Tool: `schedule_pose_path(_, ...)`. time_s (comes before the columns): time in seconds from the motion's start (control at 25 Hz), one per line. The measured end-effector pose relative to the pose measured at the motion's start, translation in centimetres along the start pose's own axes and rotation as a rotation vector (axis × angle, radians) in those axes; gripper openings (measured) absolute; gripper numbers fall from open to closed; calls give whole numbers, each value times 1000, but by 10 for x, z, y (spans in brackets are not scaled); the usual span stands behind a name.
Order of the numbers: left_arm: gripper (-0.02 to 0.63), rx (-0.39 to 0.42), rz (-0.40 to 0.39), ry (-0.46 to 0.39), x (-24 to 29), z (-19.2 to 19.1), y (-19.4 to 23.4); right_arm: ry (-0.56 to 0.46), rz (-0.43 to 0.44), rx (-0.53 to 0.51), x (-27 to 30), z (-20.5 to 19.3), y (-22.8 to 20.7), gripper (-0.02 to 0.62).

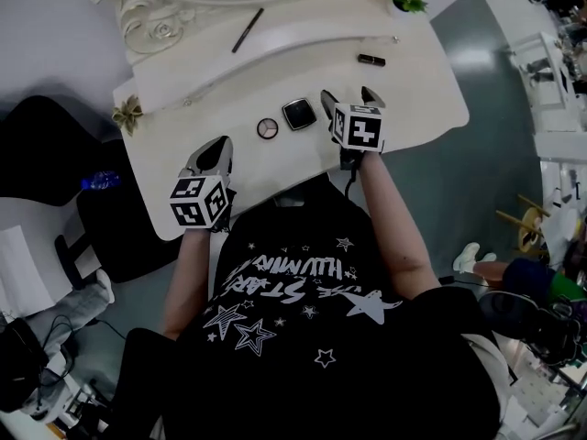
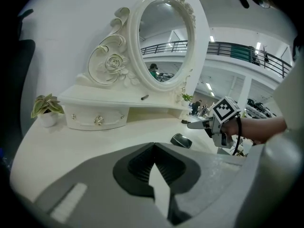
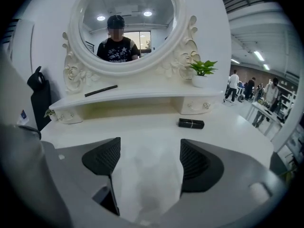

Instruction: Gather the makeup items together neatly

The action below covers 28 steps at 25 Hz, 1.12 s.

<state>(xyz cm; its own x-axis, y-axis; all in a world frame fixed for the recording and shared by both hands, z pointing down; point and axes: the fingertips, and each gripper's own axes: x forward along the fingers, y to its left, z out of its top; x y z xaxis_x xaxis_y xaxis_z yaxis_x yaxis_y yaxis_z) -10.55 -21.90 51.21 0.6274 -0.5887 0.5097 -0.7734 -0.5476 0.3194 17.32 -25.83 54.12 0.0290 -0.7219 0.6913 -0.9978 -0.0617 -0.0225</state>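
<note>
White vanity table (image 1: 417, 90) held the square compact (image 1: 299, 114) and round compact (image 1: 267, 128) side by side near its front, the lipstick (image 1: 371, 60) and makeup pencil (image 1: 248, 30) still ungathered farther back, the right gripper (image 1: 348, 94) spread and empty, the left gripper (image 1: 218, 149) pinched together on nothing.

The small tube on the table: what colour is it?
The small tube is black; the right gripper view shows it best.

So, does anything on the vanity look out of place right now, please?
Nothing is spilled or damaged, but the makeup is scattered: the dark pencil lies apart up on the mirror shelf, the lipstick lies alone further right, and only the square compact and round compact sit side by side.
</note>
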Motion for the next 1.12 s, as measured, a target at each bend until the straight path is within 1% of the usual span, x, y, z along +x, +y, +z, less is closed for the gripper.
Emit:
schedule_pose_path(0.12,2,-3,16,-7,14,10,-13,-3,-29,30,9,8,-35,419)
schedule_pose_path(0.24,2,-7,42,-12,26,18,-22,15,-55,66,20,12,-65,423)
schedule_pose_path(0.4,2,-12,84,-17,39,26,-32,26,-68,116,37,16,-94,454)
schedule_pose_path(0.6,2,-20,123,-2,48,27,-45,33,-56,132,59,24,-109,474)
schedule_pose_path(0.72,2,-23,129,9,53,26,-53,38,-70,145,70,26,-115,472)
schedule_pose_path(0.88,2,-21,133,26,54,23,-57,28,-103,157,81,30,-122,456)
schedule_pose_path(1.12,2,-34,143,37,52,20,-49,38,-142,148,88,35,-127,434)
